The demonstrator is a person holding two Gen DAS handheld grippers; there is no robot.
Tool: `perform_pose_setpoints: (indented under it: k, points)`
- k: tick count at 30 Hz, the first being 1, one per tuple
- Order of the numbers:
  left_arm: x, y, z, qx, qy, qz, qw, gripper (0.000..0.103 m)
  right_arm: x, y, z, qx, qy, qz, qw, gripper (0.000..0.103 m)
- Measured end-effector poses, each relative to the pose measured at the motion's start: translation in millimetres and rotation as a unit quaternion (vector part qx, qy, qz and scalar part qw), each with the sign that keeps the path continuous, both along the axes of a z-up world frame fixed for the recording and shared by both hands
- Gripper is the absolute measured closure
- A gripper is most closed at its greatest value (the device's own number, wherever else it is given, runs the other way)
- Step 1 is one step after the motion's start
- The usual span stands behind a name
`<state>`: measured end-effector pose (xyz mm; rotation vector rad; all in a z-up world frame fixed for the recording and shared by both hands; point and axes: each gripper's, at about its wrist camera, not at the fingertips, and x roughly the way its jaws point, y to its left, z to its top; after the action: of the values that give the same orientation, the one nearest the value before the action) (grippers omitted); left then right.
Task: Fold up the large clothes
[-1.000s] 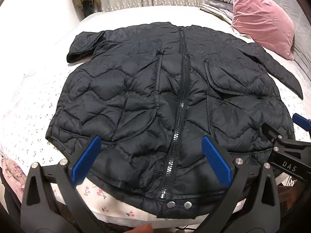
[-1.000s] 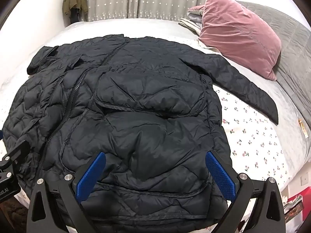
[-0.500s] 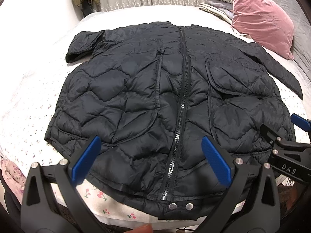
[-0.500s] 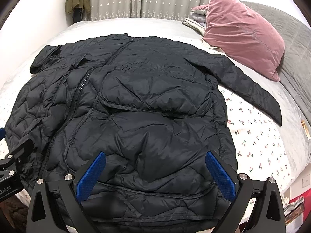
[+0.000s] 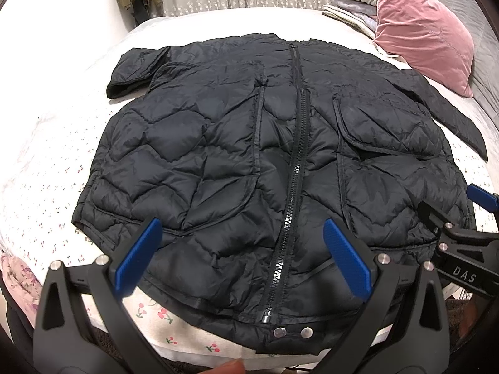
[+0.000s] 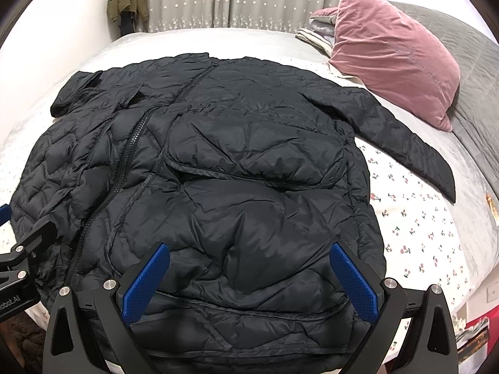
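Black quilted puffer jacket [image 5: 218,162] lies front-up, zipped, spread flat on the bed with the white cherry-print sheet [image 6: 414,233]. Hem with two metal snaps [image 5: 293,332] nearest you; one sleeve stretches toward the pink velvet pillow [image 6: 396,56]. Your left gripper [image 5: 243,258] hovers above the hem near the zip, jaws wide apart, holding nothing. Your right gripper [image 6: 249,280] hangs over the jacket's hem on the pocket side, jaws likewise spread and empty. Folded linens [image 5: 352,9] sit behind the pillow; an olive coat [image 6: 126,0] hangs by the starred curtain.

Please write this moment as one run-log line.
jacket flat on bed, zipped | left gripper open | right gripper open | unfolded
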<state>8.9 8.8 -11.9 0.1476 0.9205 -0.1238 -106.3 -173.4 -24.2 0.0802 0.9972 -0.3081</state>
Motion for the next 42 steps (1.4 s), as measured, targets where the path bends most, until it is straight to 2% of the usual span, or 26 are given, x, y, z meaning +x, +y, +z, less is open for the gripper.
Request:
perform_pose_setpoints:
  k: [42]
  points:
    - [3.0, 5.3, 1.2, 0.0, -0.002, 0.008, 1.0, 0.0, 2.7, -0.5, -2.1, -0.005, 0.002, 0.001, 1.0, 0.0]
